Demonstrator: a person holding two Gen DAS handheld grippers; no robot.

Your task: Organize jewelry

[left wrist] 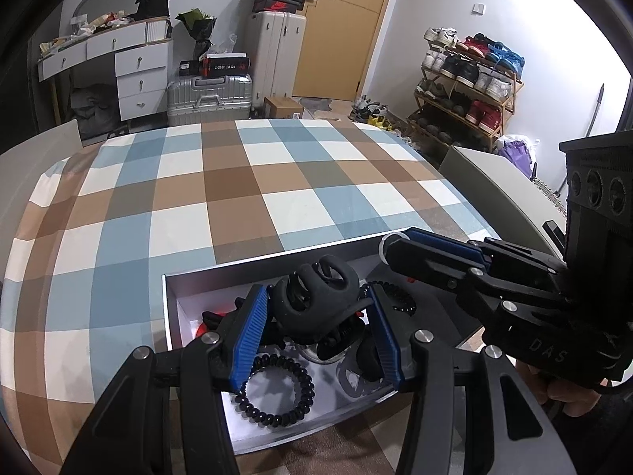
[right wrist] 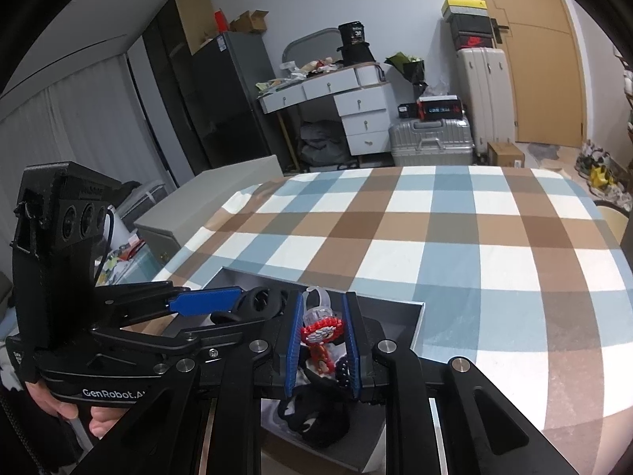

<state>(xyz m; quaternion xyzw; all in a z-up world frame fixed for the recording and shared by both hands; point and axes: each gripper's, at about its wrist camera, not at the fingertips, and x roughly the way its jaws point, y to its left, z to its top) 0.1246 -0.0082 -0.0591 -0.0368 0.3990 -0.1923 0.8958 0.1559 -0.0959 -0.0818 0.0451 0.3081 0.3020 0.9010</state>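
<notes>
Checked tablecloth (left wrist: 245, 182), suitcases (left wrist: 209, 95), shoe rack (left wrist: 467, 91)

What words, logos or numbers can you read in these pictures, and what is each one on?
"GenRobot.A", cut off: side of the left hand-held gripper.
"DAS": body of the right hand-held gripper.
"38": black box on the desk.
Swoosh logo, no words: shoe box.
Print on the boxes atop the silver suitcase: too blurred.

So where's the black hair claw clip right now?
In the left wrist view, the black claw clip sits between the left gripper's blue pads, over the open white box.
</notes>
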